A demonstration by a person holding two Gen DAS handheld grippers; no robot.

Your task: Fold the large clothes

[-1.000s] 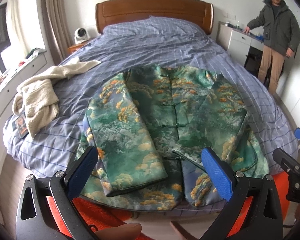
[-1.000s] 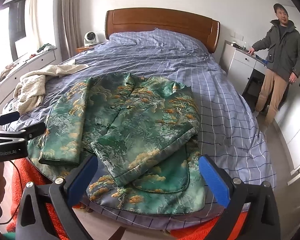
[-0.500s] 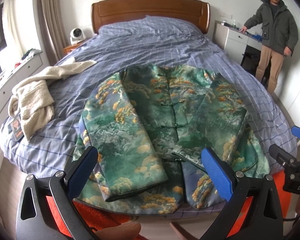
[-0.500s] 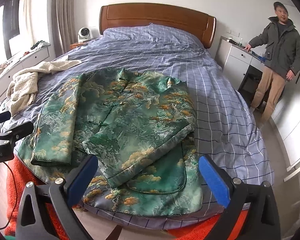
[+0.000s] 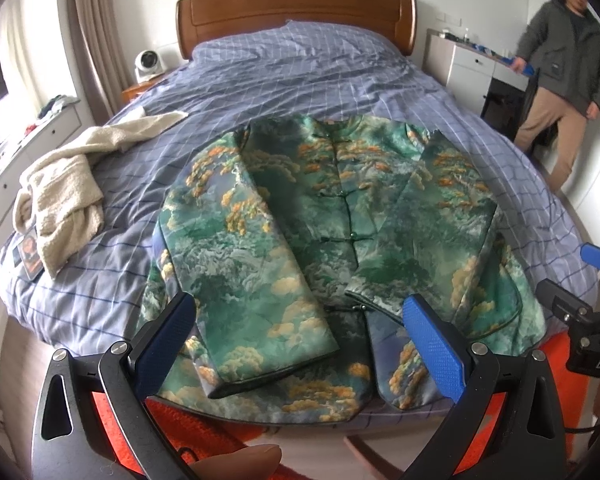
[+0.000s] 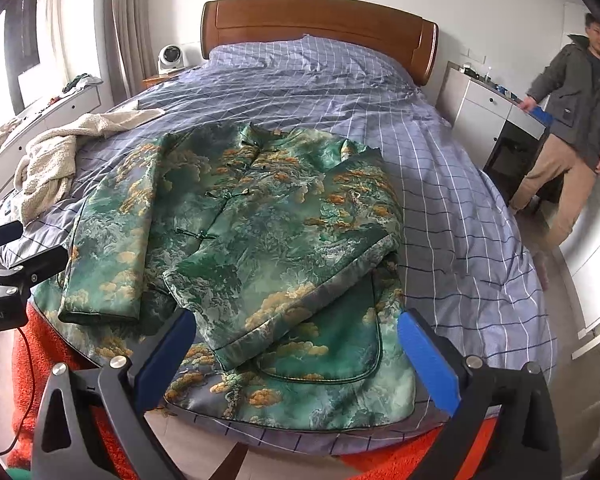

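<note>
Both grippers, left (image 5: pixel 300 344) and right (image 6: pixel 296 356), spread wide, gripping nothing, above the bed's (image 5: pixel 340 80) foot edge. Green brocade jacket (image 5: pixel 332 232) flat at twelve o'clock, sleeves folded inward. Cream garment (image 5: pixel 60 200) at ten o'clock.

Jacket: your green and orange cloud-patterned brocade jacket (image 5: pixel 332 216) is woven cloth with a soft satin sheen.
Bedcover: your blue checked cotton bedcover (image 5: pixel 300 80) is matt and creased.
Fleece: the cream fleece garment (image 5: pixel 64 196) looks nubbly and rough.
Headboard: the brown wooden headboard (image 5: pixel 296 12) is smooth and polished.
Tools: your left tool (image 5: pixel 300 344) and right tool (image 6: pixel 296 360) have textured matt blue pads (image 5: pixel 436 344) on smooth black plastic arms with shiny metal screws.
Rug: the orange shaggy rug (image 6: pixel 60 360) is coarse pile.
</note>
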